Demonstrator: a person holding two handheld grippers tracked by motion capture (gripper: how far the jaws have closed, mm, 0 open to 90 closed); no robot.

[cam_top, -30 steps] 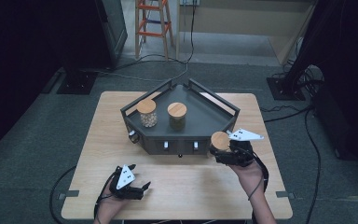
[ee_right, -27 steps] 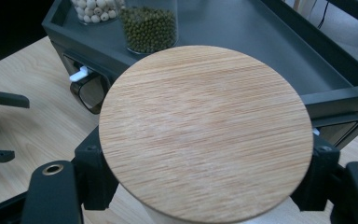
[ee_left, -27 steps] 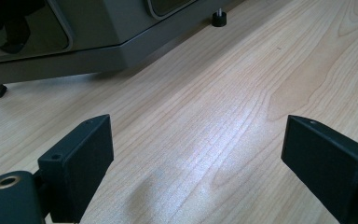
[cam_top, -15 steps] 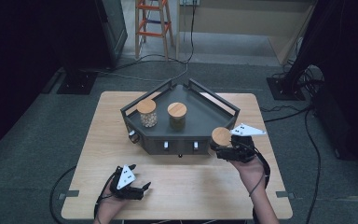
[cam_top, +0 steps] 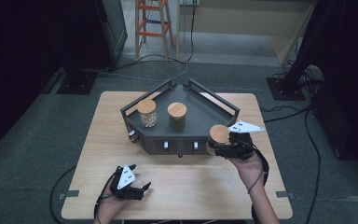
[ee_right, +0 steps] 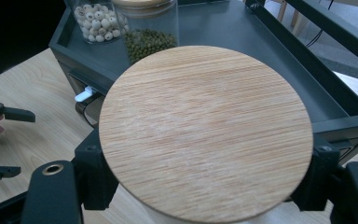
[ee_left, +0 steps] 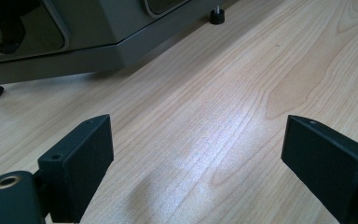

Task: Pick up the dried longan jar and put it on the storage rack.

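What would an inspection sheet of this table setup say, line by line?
Surface: wooden table, bare in front of the left gripper.
Job's things: right jar, wooden lid on, held at the tray's front right corner; bead jar and bean jar stand in the grey tray.
Clutter: nothing seen.
Grippers: left gripper open, low near the table's front edge; right gripper shut on the right jar.
Cables: one trails from each gripper; more lie on the floor behind and to the right.
Surroundings: grey floor, orange ladder, dark curtains at both sides.
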